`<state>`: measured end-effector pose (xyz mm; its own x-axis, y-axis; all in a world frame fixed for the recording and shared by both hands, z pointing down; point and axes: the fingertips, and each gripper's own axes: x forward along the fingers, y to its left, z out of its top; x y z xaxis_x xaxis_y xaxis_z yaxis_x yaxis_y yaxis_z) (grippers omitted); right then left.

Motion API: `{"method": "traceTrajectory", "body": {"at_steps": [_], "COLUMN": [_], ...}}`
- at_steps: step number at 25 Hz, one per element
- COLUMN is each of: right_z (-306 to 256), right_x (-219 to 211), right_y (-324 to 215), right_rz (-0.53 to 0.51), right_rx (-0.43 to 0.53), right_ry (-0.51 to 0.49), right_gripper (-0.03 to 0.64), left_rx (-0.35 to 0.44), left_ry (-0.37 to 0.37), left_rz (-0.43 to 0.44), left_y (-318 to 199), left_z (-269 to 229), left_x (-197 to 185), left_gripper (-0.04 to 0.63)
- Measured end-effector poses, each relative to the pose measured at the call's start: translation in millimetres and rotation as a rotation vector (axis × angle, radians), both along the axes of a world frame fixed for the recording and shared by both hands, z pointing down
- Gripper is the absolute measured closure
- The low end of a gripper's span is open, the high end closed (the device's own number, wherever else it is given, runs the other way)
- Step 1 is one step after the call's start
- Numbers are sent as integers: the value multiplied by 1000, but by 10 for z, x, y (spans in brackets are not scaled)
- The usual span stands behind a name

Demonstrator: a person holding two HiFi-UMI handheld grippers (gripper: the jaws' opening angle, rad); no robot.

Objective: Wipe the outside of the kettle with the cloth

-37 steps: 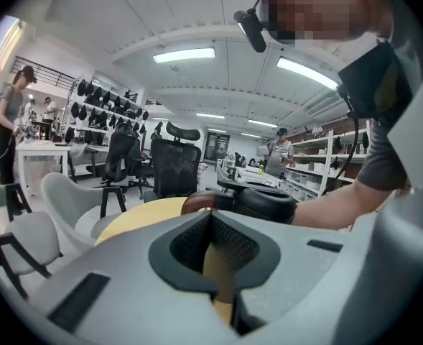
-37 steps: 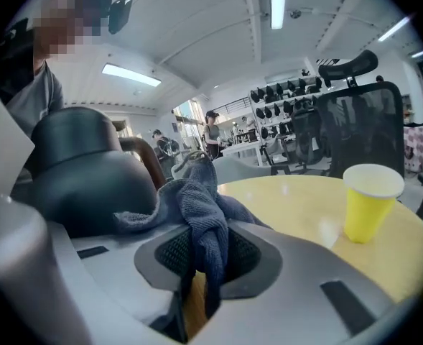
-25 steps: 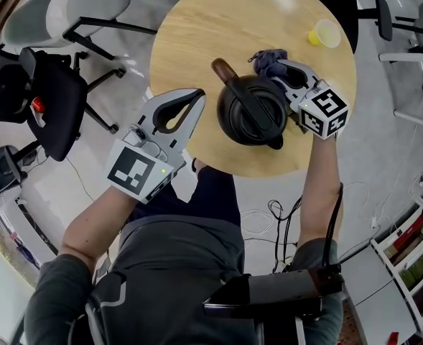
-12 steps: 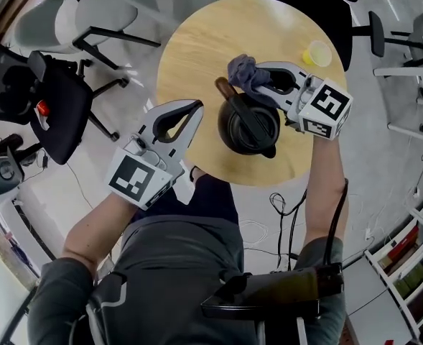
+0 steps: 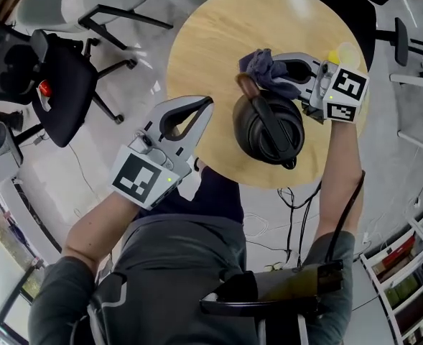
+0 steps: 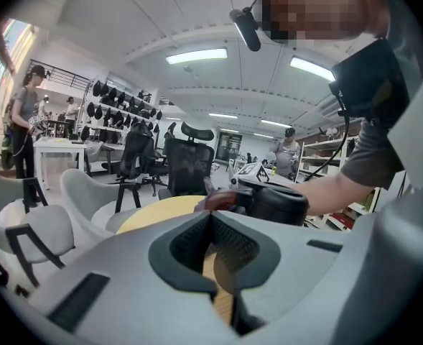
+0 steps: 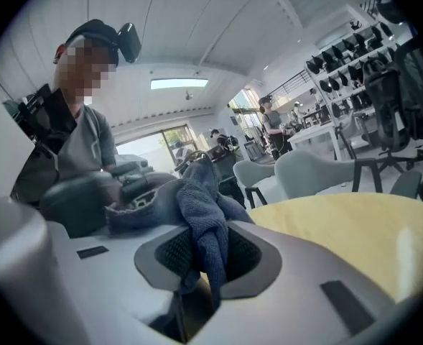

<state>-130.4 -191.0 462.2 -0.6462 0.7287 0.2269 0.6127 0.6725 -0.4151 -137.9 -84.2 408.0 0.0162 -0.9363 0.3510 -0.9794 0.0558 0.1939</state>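
A black kettle [image 5: 270, 128] with a brown spout [image 5: 246, 85] stands near the front edge of the round wooden table [image 5: 218, 42]. My right gripper [image 5: 274, 70] reaches across the kettle's far side, shut on a bunched blue-grey cloth [image 5: 263, 64] that lies by the spout. In the right gripper view the cloth [image 7: 197, 207] hangs down between the jaws of the right gripper [image 7: 210, 236], with the kettle [image 7: 78, 201] at the left. My left gripper [image 5: 206, 104] hovers left of the kettle at the table's edge, shut and empty. In its own view the left gripper [image 6: 211, 215] points at the kettle [image 6: 272, 202].
A yellow cup [image 5: 345, 52] sits on the table behind the right gripper's marker cube. Office chairs [image 5: 60, 85] stand on the floor to the left. Cables [image 5: 294, 207] lie on the floor under the table's near side, and shelving [image 5: 405, 264] is at the lower right.
The right gripper with the cloth has swung from the kettle's right side round to its far side and now points left toward the spout. The left gripper has barely shifted.
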Motion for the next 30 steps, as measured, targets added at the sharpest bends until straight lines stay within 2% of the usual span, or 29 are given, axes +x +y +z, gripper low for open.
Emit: {"method": "traceTrajectory", "body": {"at_steps": [6, 13, 17, 20, 25, 30], "right_z": [455, 856, 919, 886, 572, 123], "right_x": [-28, -9, -21, -59, -75, 19], "right_y": [72, 72, 114, 59, -79, -216], "right_rz": [-75, -122, -144, -95, 80, 222], "right_rx": [44, 233, 289, 258, 101, 123], "right_ry": [74, 132, 135, 130, 97, 83], "right_gripper": [522, 522, 522, 522, 522, 520], "left_rx": [-54, -74, -86, -80, -30, 19], "left_ry": [9, 18, 18, 13, -19, -30], "left_rz": [-40, -33, -31, -32, -10, 31], "left_y": [99, 146, 216, 224, 209, 185], "left_z": [175, 218, 277, 265, 20, -356], "left_x": [-93, -58, -88, -141, -181, -222], "left_gripper": [586, 586, 586, 586, 586, 586]}}
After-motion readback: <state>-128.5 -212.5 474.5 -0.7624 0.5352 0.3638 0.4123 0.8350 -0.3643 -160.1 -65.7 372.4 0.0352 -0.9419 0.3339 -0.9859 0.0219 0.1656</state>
